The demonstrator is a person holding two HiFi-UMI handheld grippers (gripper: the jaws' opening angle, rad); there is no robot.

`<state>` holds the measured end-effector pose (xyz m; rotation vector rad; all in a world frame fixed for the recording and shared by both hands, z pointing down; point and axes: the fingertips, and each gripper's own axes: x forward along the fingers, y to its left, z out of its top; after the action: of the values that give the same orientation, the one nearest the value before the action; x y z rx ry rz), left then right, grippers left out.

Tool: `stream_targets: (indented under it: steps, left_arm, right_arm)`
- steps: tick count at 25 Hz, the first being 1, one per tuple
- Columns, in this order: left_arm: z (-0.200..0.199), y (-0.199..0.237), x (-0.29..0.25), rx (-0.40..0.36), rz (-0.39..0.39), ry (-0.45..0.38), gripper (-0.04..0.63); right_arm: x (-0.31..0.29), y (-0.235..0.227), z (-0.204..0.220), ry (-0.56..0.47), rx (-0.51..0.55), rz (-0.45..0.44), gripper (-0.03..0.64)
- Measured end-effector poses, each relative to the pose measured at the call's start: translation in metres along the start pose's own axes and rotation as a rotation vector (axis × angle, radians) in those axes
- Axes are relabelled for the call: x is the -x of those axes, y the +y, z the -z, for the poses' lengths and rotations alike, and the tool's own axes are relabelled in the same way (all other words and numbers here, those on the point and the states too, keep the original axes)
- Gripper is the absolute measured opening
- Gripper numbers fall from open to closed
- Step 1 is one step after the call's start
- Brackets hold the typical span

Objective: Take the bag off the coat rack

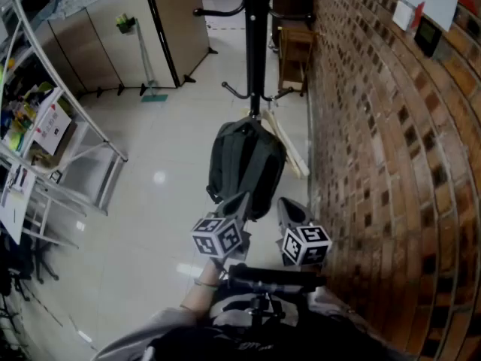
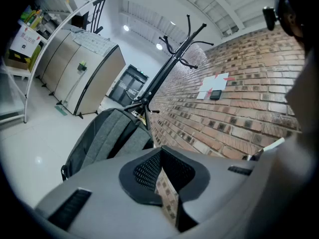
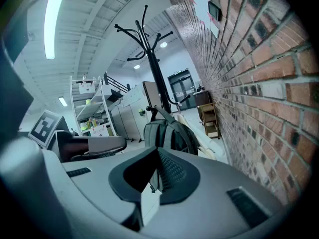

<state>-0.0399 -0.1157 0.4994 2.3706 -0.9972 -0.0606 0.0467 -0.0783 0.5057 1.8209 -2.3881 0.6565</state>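
Note:
A dark grey backpack (image 1: 245, 165) hangs from a low hook of the black coat rack (image 1: 255, 43), close to the brick wall. Both grippers sit just below and in front of the bag, apart from it. My left gripper (image 1: 237, 203) points at the bag's lower edge, jaws shut and empty. My right gripper (image 1: 288, 210) stands beside it on the right, also shut with nothing between the jaws. In the left gripper view the backpack (image 2: 104, 138) lies ahead of the left gripper (image 2: 160, 169), under the rack (image 2: 167, 71). In the right gripper view the backpack (image 3: 167, 136) is ahead of the right gripper (image 3: 154, 179).
A brick wall (image 1: 391, 164) runs down the right side. Pale wooden planks (image 1: 289, 147) lean by the rack's foot, and a wooden stand (image 1: 295, 51) is behind it. A metal shelf frame (image 1: 52, 149) with boxes stands at left, beige cabinets (image 1: 113, 28) at the back.

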Motion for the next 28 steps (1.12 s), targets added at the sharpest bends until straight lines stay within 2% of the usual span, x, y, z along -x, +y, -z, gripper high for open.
stream_targets:
  steps: [7,12,21,24,28]
  left_arm:
    - [-0.013,0.024,-0.012,-0.002,0.035,0.034,0.008]
    - [-0.019,0.034,-0.026,-0.031,0.065,0.05,0.008]
    - [-0.024,0.027,-0.057,0.021,0.149,0.08,0.008]
    - [-0.031,0.027,-0.066,0.041,0.149,0.064,0.008]
    - [-0.039,0.033,-0.079,0.055,0.11,0.027,0.008]
  right_arm:
    - [-0.031,0.008,-0.006,-0.006,-0.002,0.026,-0.005]
    - [-0.04,0.004,-0.006,-0.004,-0.008,0.09,-0.005]
    - [-0.051,-0.01,-0.002,0.047,-0.013,0.123,-0.005]
    - [-0.058,-0.019,-0.001,0.078,-0.002,0.128,-0.003]
    - [-0.074,-0.026,-0.012,0.078,0.03,0.077,-0.005]
